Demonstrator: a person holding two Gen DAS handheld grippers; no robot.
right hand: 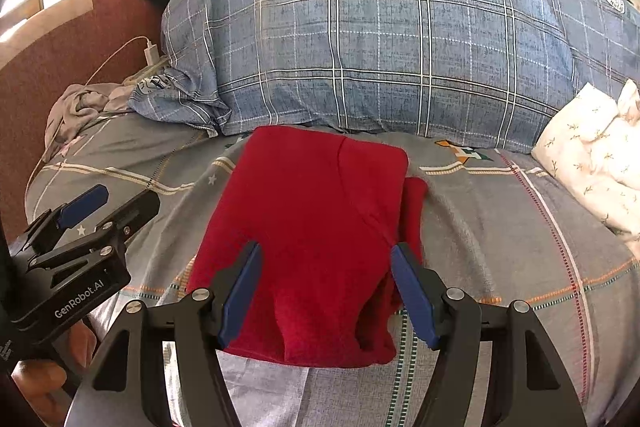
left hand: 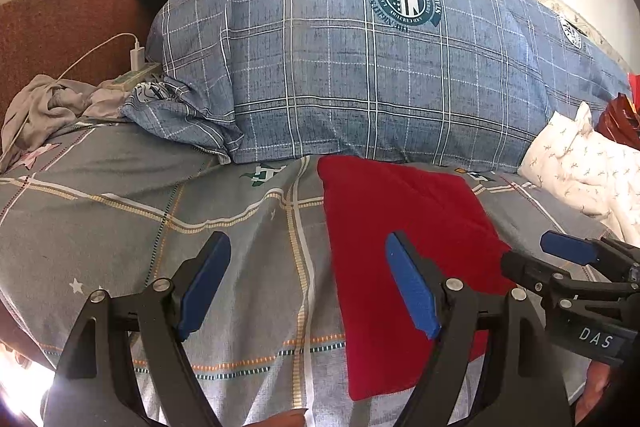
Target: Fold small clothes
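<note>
Two grippers' fingers (right hand: 412, 291) wide, "GenRobot.AI" left gripper (right hand: 86, 205), folded red garment (right hand: 312, 211)

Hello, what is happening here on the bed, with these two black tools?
A person holds a two-finger gripper in each hand and is folding small clothes on a bed. A red garment lies on the grey checked bedsheet, folded into a rough rectangle. The left gripper and the right gripper are both open and grip nothing; the right one is above the garment's near edge. Behind the garment lies a big blue checked pillow.
</note>
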